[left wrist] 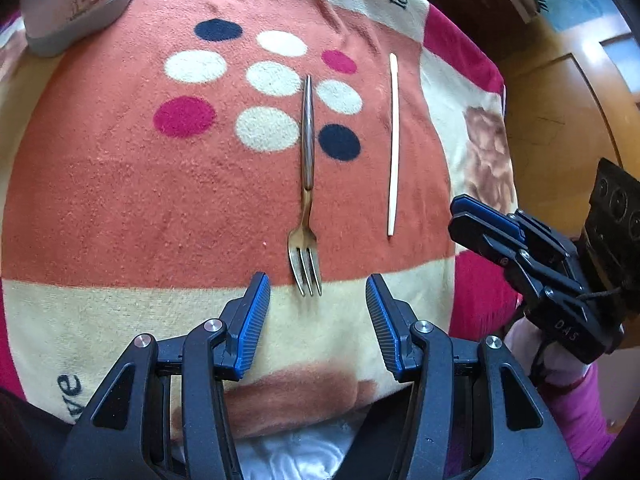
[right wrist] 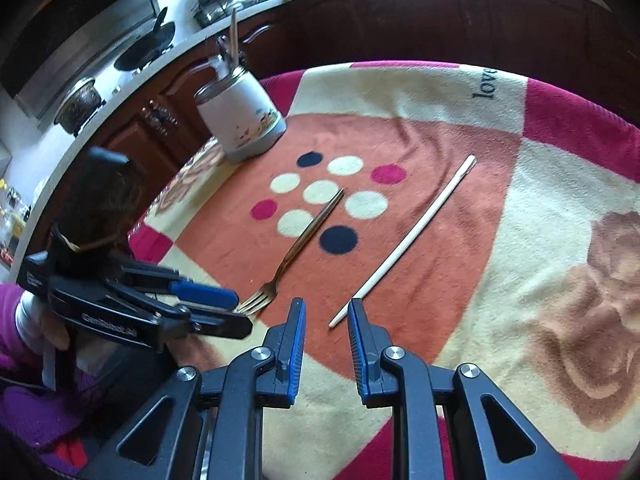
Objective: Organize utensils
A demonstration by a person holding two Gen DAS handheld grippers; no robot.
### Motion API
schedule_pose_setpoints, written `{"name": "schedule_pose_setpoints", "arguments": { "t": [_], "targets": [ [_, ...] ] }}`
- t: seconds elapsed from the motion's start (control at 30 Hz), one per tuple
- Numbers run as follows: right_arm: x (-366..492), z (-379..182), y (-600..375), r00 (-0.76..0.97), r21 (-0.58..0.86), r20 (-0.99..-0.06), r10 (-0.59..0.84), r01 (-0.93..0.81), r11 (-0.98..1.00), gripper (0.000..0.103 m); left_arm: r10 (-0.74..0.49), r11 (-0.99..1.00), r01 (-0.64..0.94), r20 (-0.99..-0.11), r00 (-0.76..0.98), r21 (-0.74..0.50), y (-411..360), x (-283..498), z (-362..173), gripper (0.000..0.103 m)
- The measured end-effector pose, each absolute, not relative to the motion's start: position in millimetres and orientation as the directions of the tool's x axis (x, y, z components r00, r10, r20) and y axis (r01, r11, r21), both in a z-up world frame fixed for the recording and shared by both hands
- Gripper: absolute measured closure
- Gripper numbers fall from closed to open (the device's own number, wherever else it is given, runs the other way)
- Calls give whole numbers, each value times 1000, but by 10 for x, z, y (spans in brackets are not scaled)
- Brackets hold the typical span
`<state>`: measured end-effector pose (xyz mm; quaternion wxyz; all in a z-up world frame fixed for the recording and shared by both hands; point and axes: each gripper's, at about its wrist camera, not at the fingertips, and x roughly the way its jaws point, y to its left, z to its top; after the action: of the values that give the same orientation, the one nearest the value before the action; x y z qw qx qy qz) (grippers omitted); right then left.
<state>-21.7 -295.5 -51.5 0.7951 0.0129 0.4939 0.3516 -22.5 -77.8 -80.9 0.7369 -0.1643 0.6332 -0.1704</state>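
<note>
A metal fork lies on the patterned blanket, tines toward me. A pale chopstick lies parallel to its right. My left gripper is open and empty, just short of the fork's tines. My right gripper is open and empty, its jaws on either side of the chopstick's near tip. The fork and the left gripper show in the right wrist view. The right gripper shows at the right of the left wrist view.
A white utensil holder with utensils in it stands at the blanket's far left corner; its base shows in the left wrist view. A dark wooden kitchen counter runs behind the table. A wooden floor lies beyond the right edge.
</note>
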Motion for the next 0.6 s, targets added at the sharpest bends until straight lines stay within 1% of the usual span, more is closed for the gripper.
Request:
{"name": "schedule_pose_setpoints", "arguments": {
  "t": [0.23,0.4,0.5,0.6],
  "targets": [
    [-136,-471,-2999,292,362,-769,568,-534,764,83,-418,908,95,-894,162,-408,-831,-226,-755,55],
    [-126,-470,-2934,260,372,-777,573,-544,752,81,-354,924,219,-919,175,-314,-800,-298,-670,55],
    [-145,-500,-2718,212,371,-798,564,-566,736,81,-319,935,228,-926,202,-273,-665,-339,-637,55],
    [-104,-563,-2440,210,316,-829,518,-588,745,81,-289,948,205,-928,236,-243,-503,-364,-603,55]
  ]
}}
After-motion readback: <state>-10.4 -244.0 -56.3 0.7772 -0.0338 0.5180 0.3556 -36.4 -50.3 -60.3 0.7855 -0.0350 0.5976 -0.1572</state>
